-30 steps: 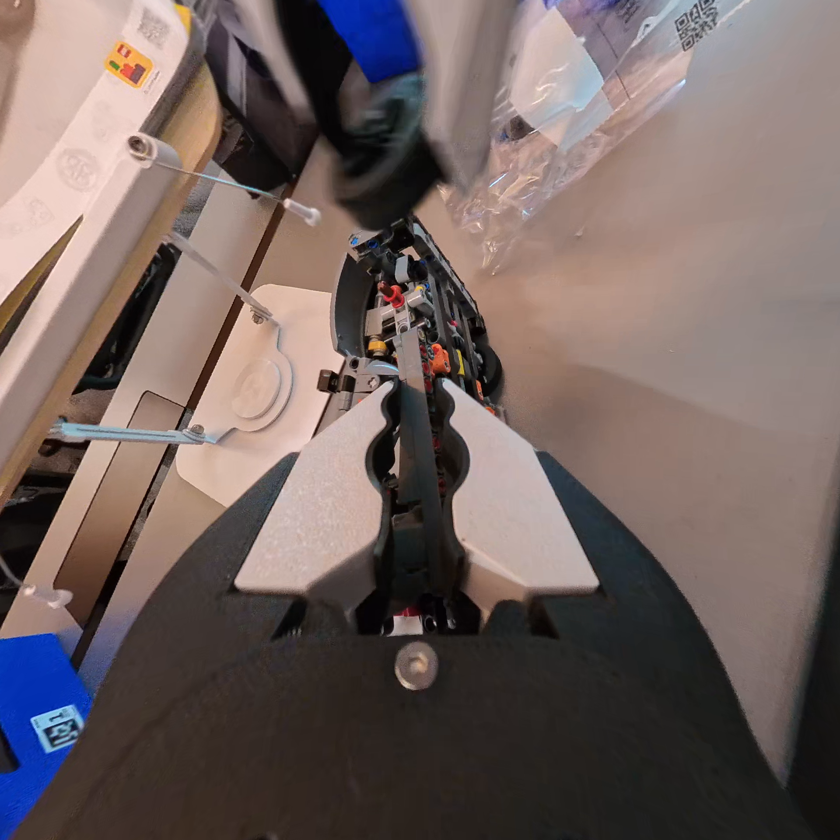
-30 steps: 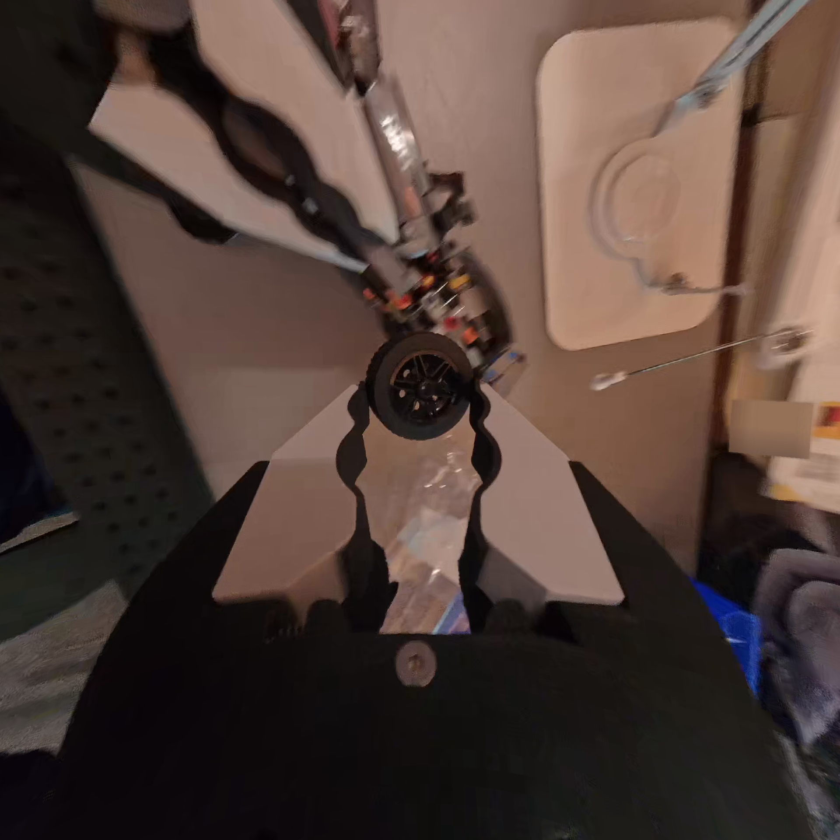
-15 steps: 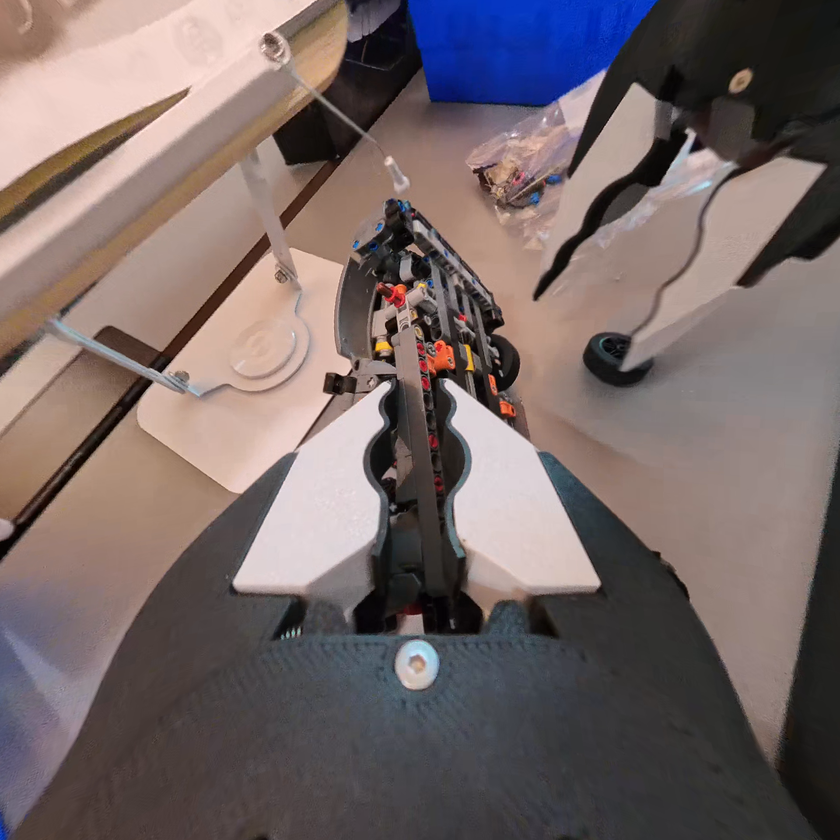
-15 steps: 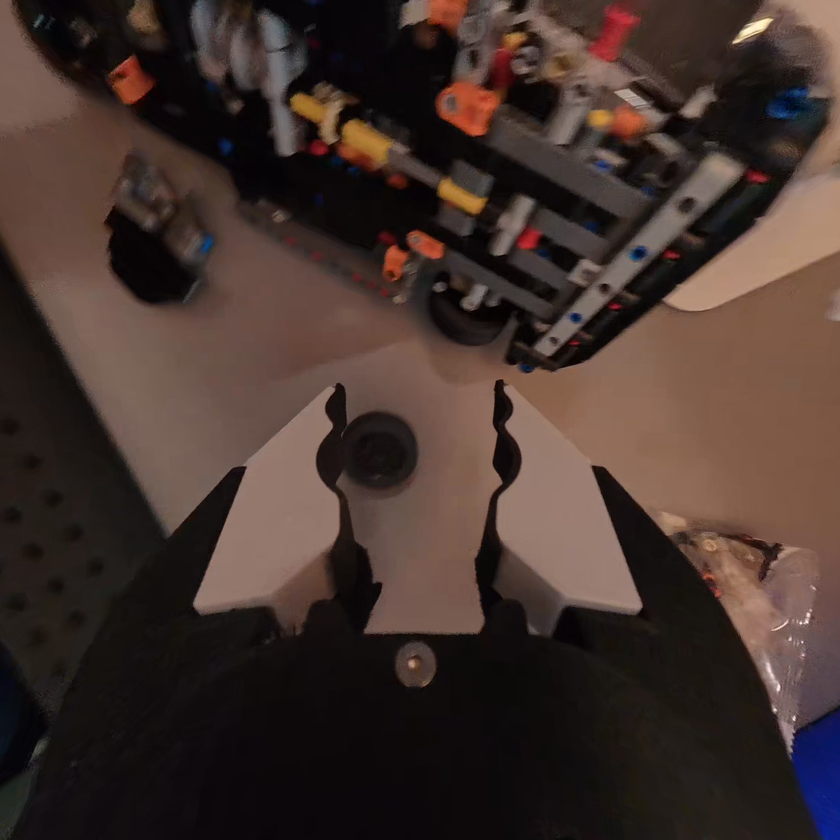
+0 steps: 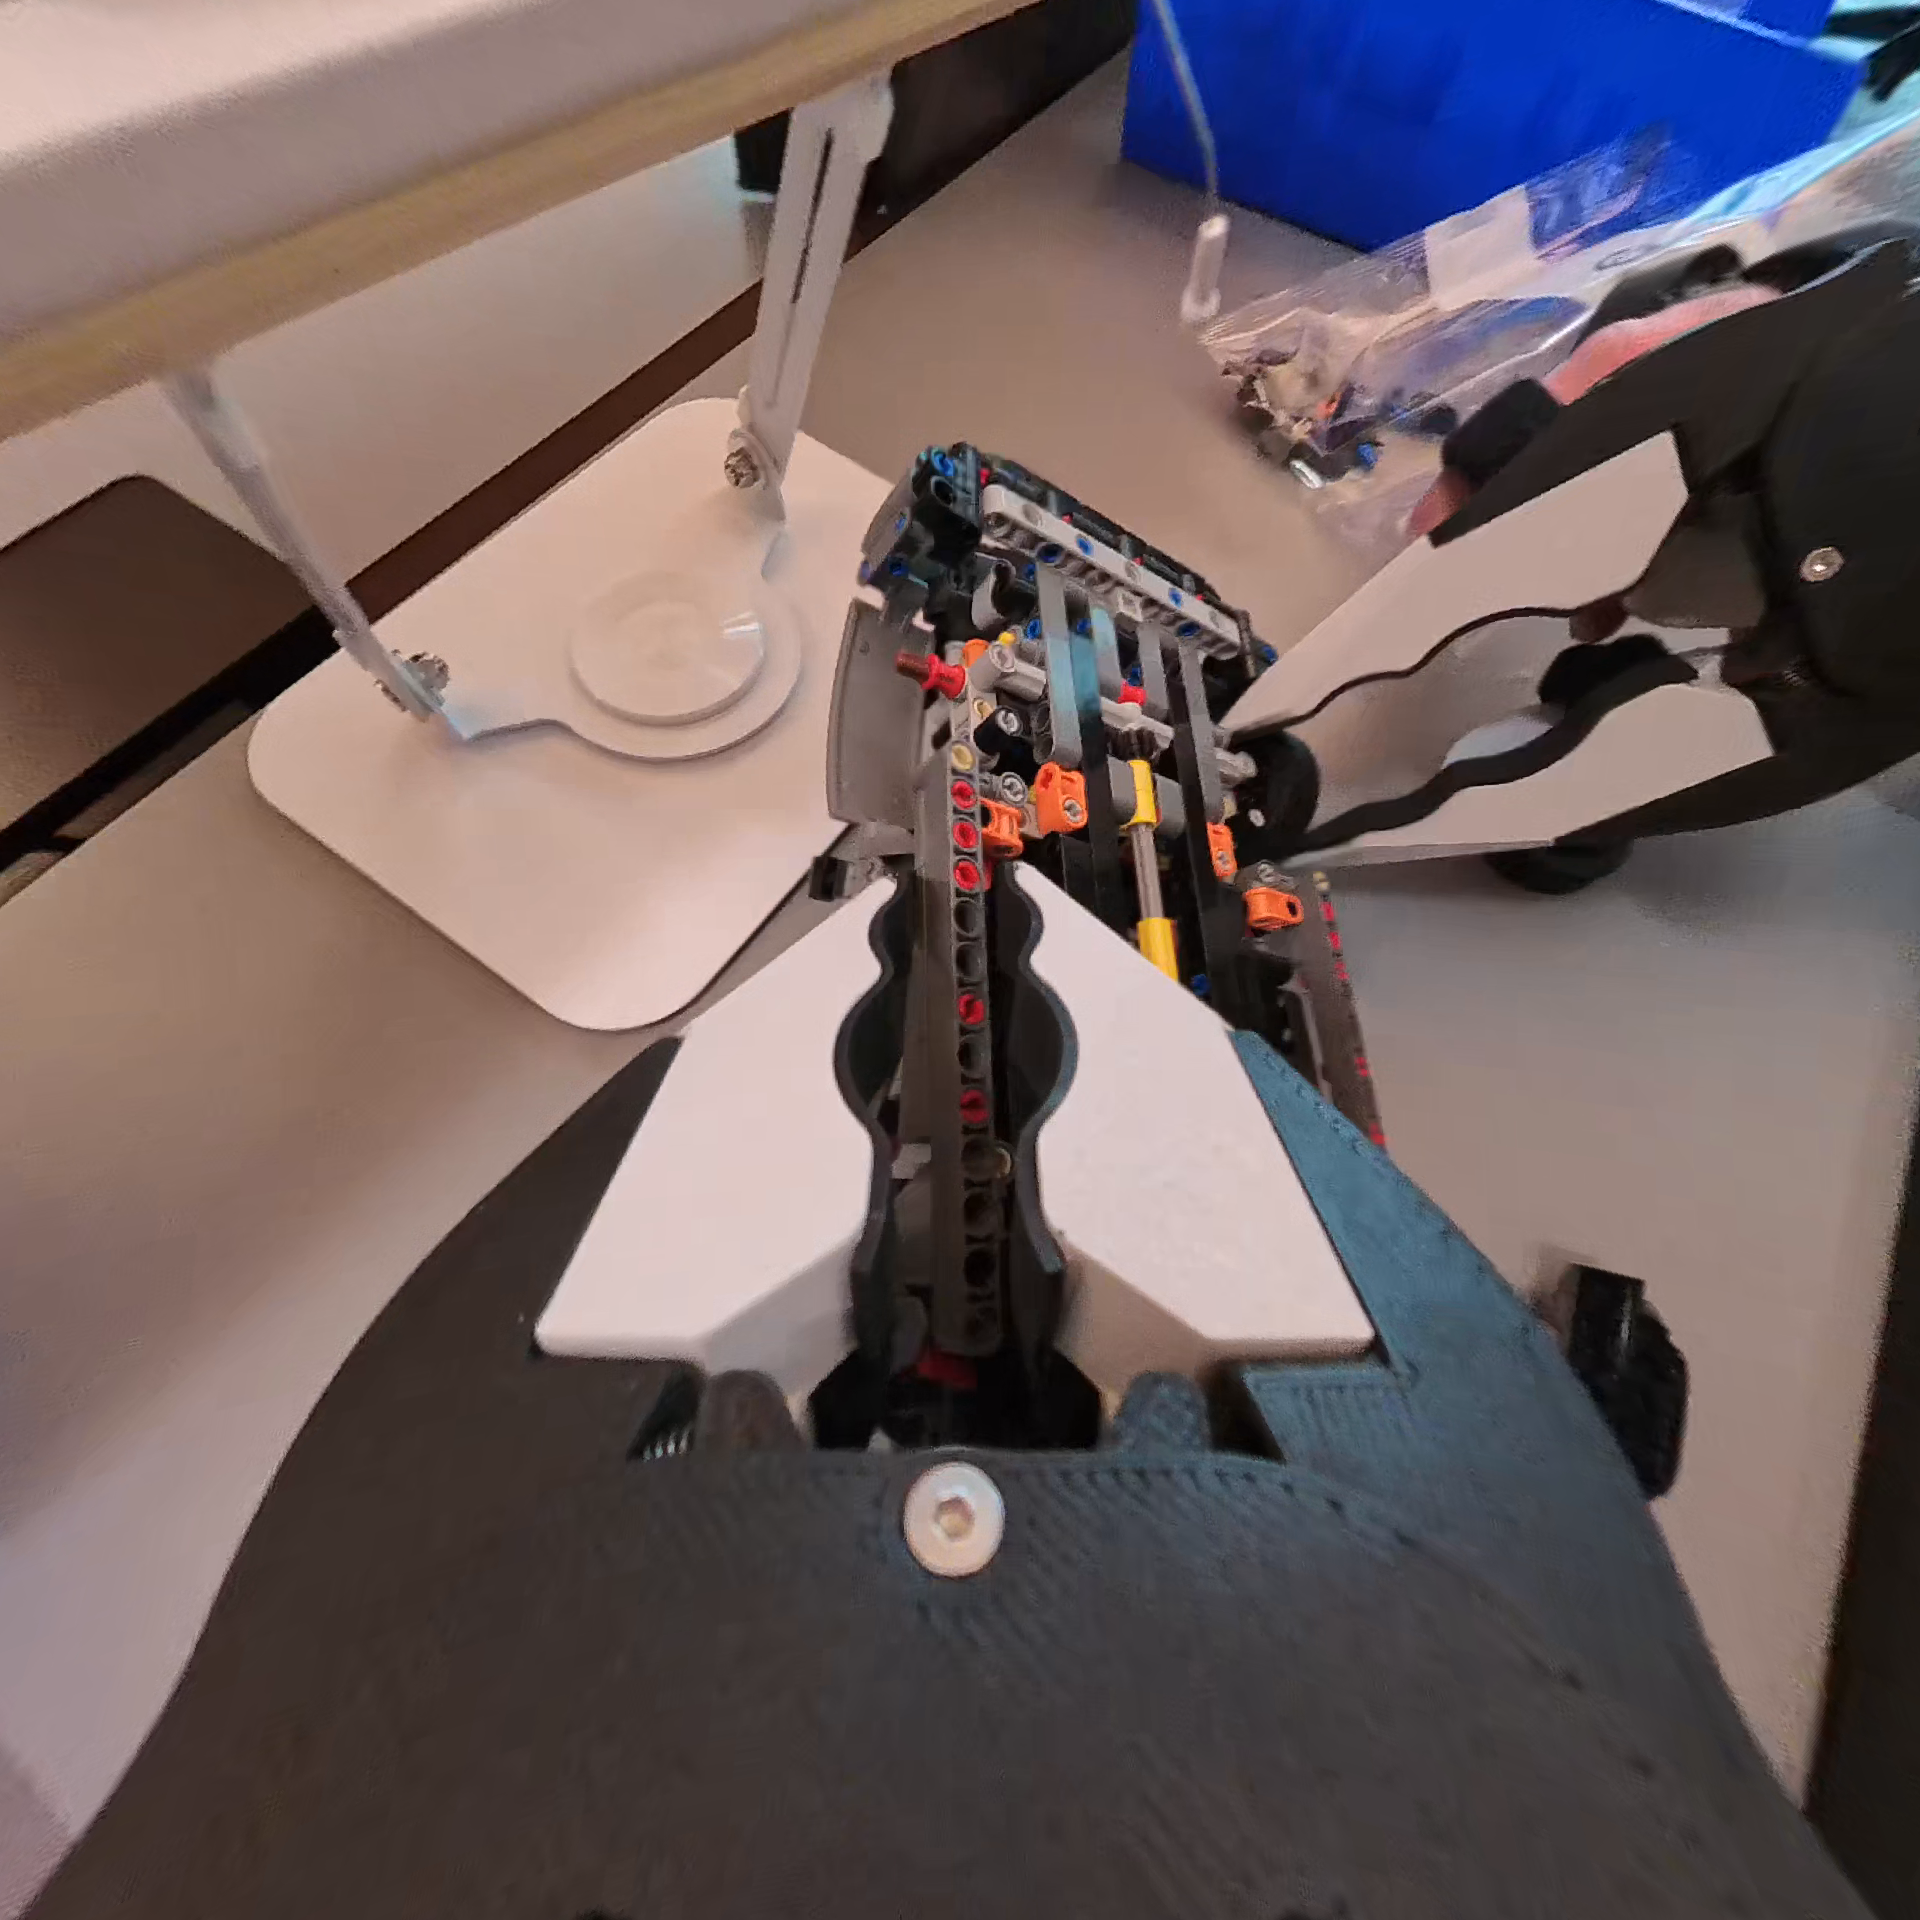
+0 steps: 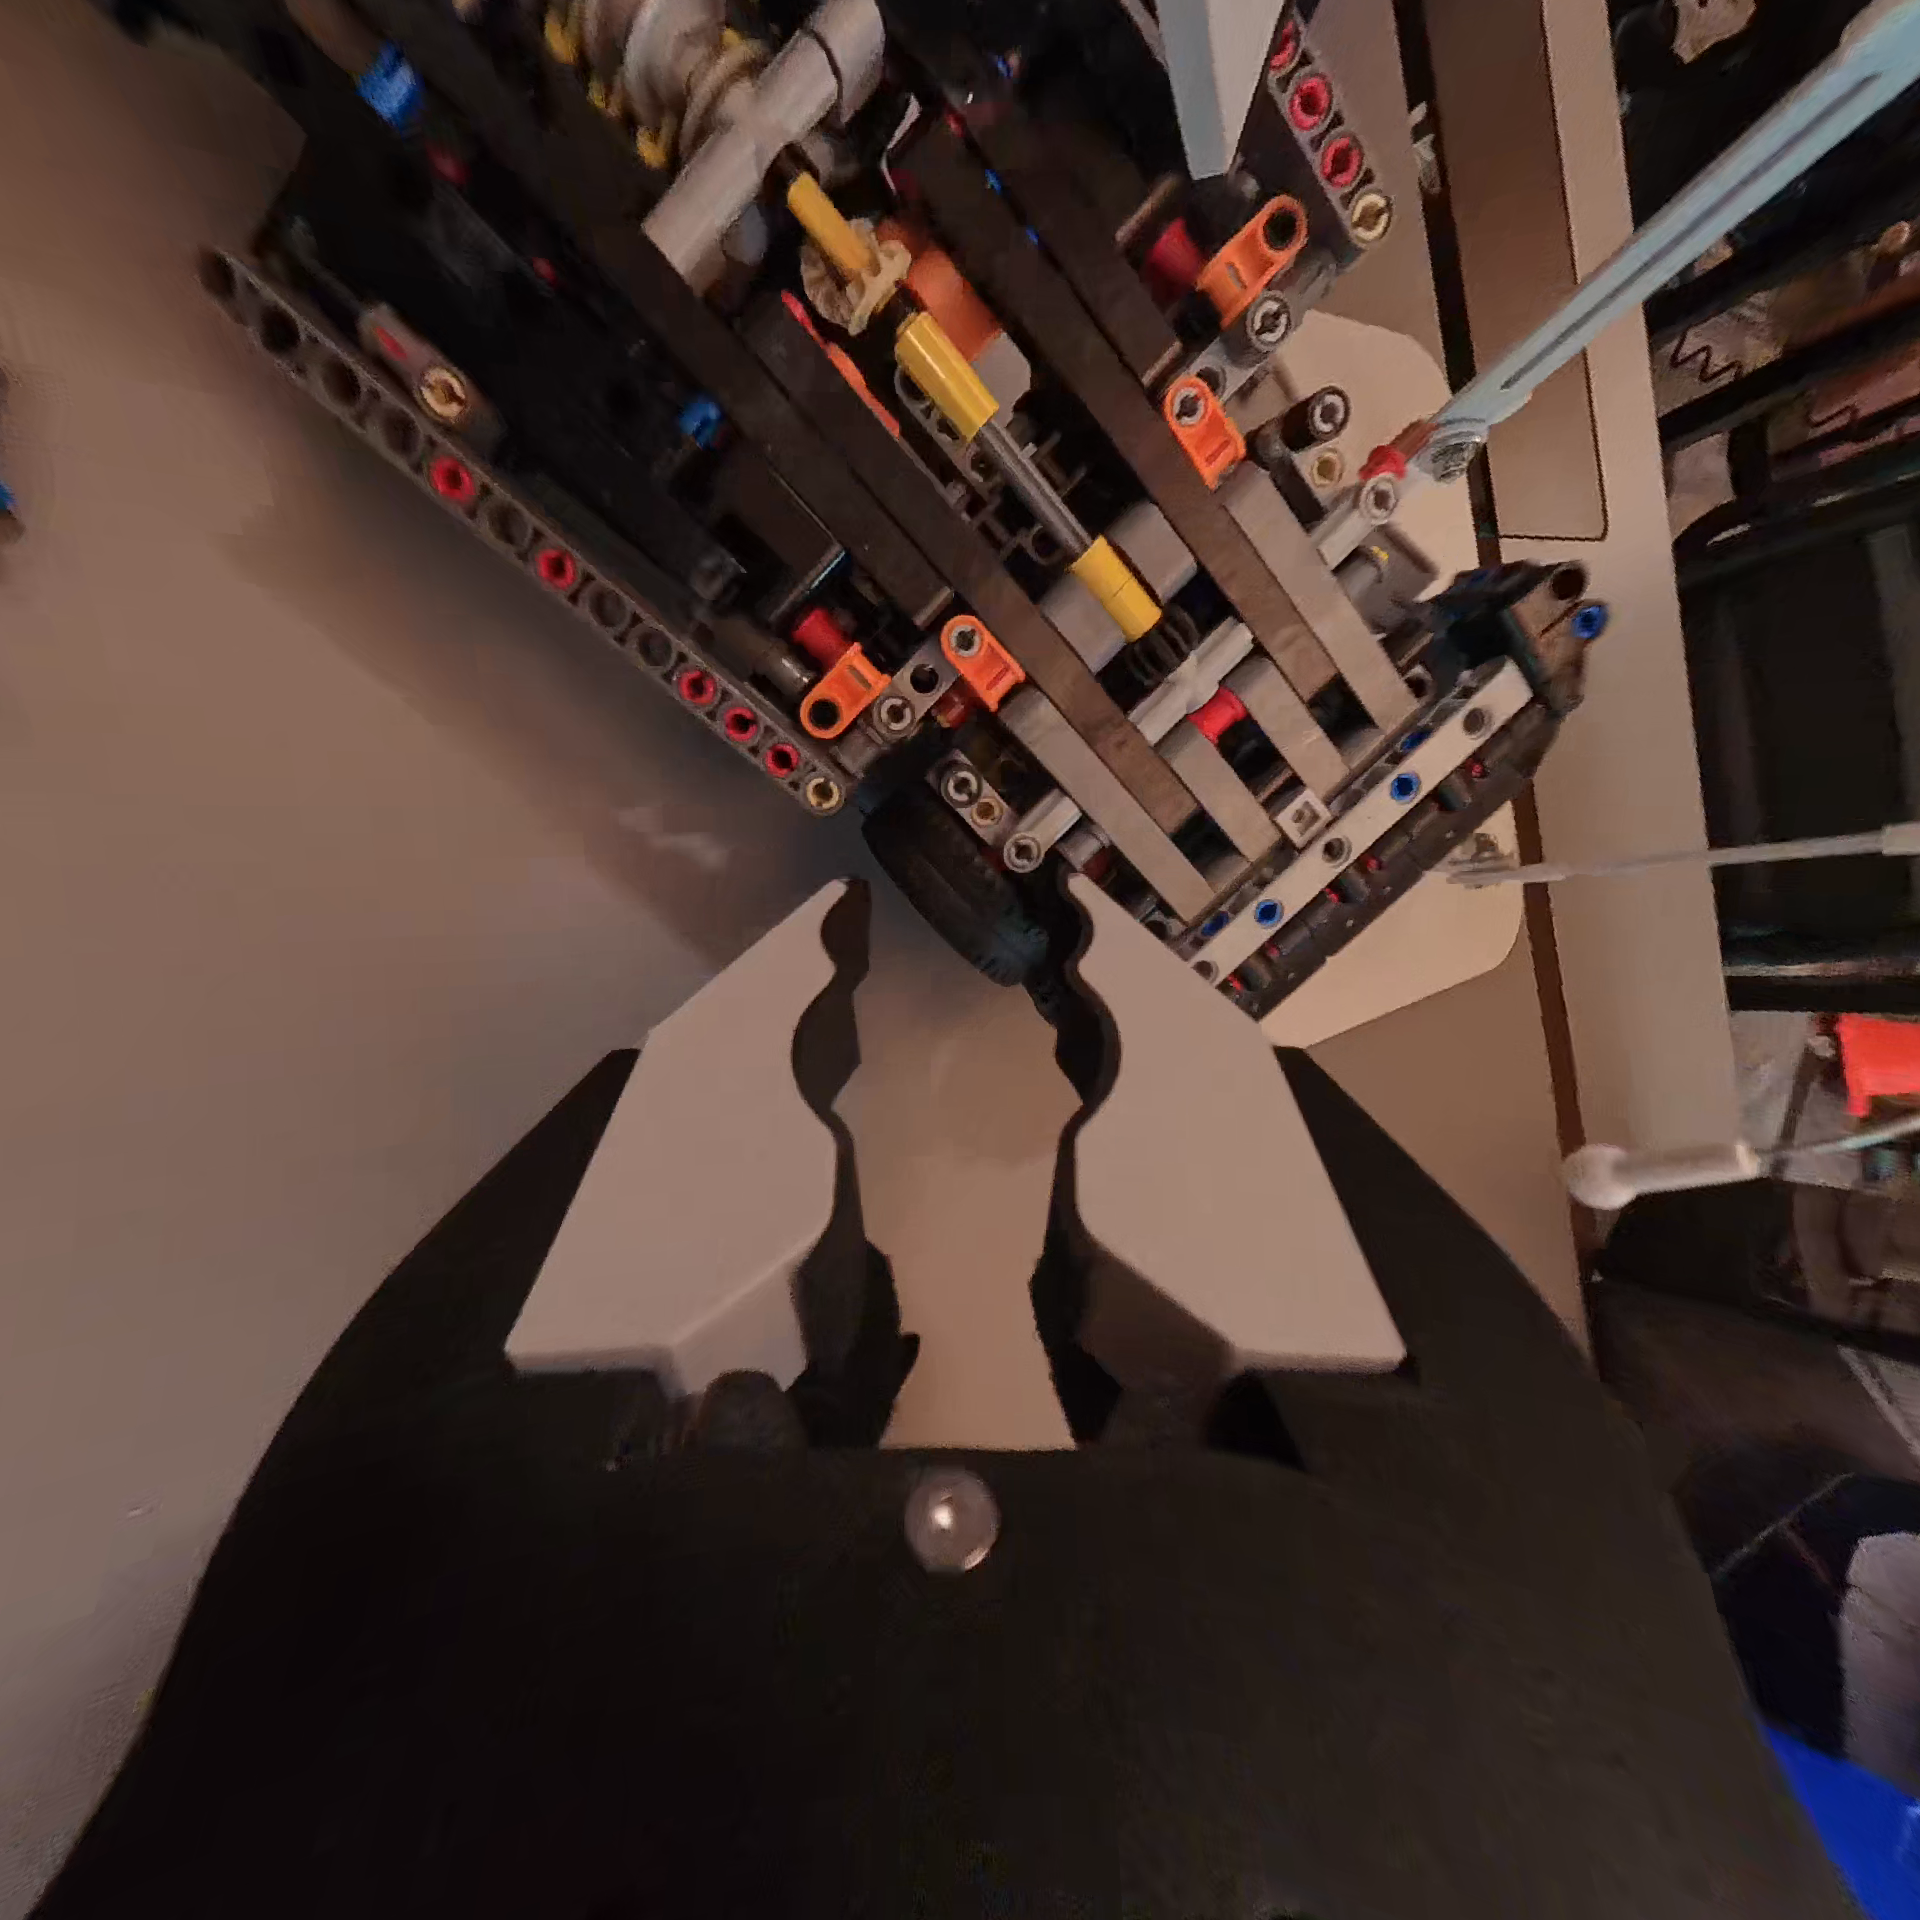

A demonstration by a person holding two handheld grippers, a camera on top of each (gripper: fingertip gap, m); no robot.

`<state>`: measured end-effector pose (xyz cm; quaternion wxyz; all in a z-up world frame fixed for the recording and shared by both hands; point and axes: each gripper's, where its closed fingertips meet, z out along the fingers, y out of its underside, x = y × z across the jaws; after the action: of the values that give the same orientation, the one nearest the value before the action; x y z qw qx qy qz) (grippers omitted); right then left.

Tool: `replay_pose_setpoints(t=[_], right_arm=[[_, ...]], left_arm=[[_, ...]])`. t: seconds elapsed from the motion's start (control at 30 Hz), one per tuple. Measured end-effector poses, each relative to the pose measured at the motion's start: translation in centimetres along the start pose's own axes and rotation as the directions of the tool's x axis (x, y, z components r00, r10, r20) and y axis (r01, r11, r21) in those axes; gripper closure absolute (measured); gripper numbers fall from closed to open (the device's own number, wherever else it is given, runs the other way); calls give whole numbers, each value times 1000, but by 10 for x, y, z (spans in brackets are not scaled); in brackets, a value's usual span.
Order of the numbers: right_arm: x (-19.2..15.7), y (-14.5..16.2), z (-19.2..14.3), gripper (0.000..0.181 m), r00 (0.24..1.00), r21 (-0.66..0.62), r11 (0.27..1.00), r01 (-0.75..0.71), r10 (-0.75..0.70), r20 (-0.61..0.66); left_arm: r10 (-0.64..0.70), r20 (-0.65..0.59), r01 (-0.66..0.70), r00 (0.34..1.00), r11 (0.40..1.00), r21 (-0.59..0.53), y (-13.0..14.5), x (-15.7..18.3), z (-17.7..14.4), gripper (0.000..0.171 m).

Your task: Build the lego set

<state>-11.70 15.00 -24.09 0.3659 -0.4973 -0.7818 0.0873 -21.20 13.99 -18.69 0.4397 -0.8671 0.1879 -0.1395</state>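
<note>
The lego chassis, a black and grey frame with orange, red and yellow parts, rests on the table. My left gripper is shut on its dark grey holed beam, which runs back between the pads. My right gripper is open. Its fingertips straddle the black wheel mounted on the chassis side; the wheel sits close to the right finger, with a gap at the left one. In the left wrist view the right gripper reaches in from the right at that wheel. A loose black wheel lies on the table under it.
A white stand base with thin metal legs lies left of the chassis and shows behind it in the right wrist view. A clear bag of parts and a blue bin sit at the back right. Another black tyre is by my left gripper.
My right gripper held a black wheel, set it on the table and opened. It then moved to the chassis's mounted wheel and its jaws narrowed. My left gripper kept its hold on the beam.
</note>
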Motion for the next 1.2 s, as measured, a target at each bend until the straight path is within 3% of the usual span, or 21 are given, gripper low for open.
replay_pose_setpoints(t=[0.13, 0.23, 0.33, 0.43, 0.5, 0.53, 0.7, 0.97, 1.03, 1.1, 1.2], right_arm=[[1, 3, 7, 161, 993, -43, 997, 58, -53, 103], [-3, 6, 6, 164, 968, -71, 992, 107, -88, 235], [-7, 8, 5, 166, 933, -94, 986, 134, -93, 348], [-10, 11, 2, 167, 894, -137, 983, 126, -53, 444], [-16, 11, 0, 168, 870, -165, 974, 154, -55, 489], [-18, 10, 1, 169, 868, -165, 969, 182, -80, 490], [-26, 8, 6, 168, 859, -158, 965, 212, -107, 501], [-37, 2, -11, 169, 815, 11, 977, 214, -184, 549], [-60, -8, -26, 169, 761, 99, 966, 240, -250, 599], [-61, 0, -25, 169, 783, 45, 951, 305, -277, 556], [-63, 6, -27, 169, 797, 0, 978, 209, -170, 579]], left_arm=[[50, 59, -49, 997, 999, -12, 0, -9, 1, 160], [190, 155, -185, 969, 982, -50, -4, -7, -3, 166], [308, 137, -301, 941, 951, -69, -9, 12, 2, 171], [400, 125, -378, 908, 910, -169, 0, 24, 8, 171], [476, 162, -404, 865, 849, -340, 15, 15, 11, 171], [504, 167, -430, 847, 835, -343, 12, 19, 12, 171], [536, 84, -477, 840, 803, -356, 13, 44, 30, 171], [429, 25, -404, 903, 867, -292, 20, 46, 38, 171], [431, 29, -407, 902, 871, -273, 20, 45, 37, 171], [418, 63, -388, 906, 882, -267, 19, 38, 37, 171], [390, 45, -371, 920, 901, -224, 17, 38, 37, 171]])
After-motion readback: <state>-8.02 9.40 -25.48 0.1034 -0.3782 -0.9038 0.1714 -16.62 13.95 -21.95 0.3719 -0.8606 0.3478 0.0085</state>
